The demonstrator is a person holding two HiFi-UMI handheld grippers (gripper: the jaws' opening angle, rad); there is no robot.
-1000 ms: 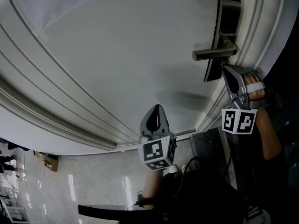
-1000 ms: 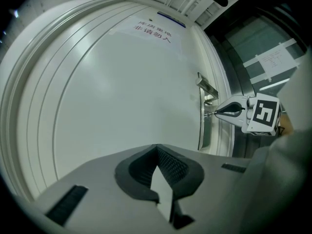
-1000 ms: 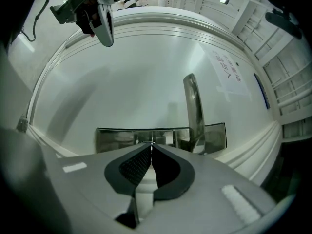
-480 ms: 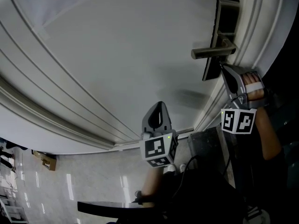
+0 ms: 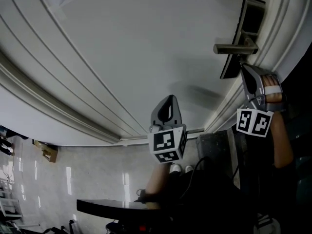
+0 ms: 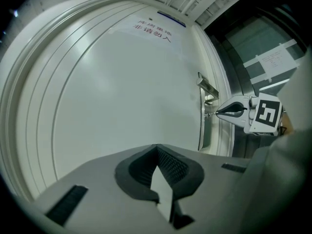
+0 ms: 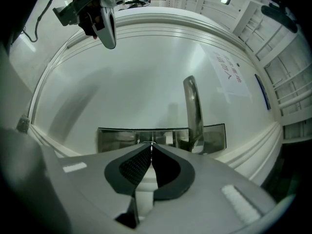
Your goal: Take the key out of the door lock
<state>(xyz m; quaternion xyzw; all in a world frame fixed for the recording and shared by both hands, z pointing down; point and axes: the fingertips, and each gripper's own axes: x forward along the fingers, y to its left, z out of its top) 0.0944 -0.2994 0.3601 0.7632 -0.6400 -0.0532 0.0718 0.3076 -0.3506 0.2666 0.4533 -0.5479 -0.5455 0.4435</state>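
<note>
Right gripper view: right hand-held gripper (image 7: 151, 144) clamps key (image 6: 210, 114) at lock plate (image 7: 114, 139).

The head view swings slightly. Red lettering seen earlier at the upper left of the door (image 5: 122, 43) is now out of frame. The door handle (image 5: 235, 48), lock plate (image 5: 251, 21) and right gripper (image 5: 243, 69) sit a little further right than before. The left gripper (image 5: 168, 99) shows higher in the frame, and more glossy floor (image 5: 73, 174) appears at lower left.
</note>
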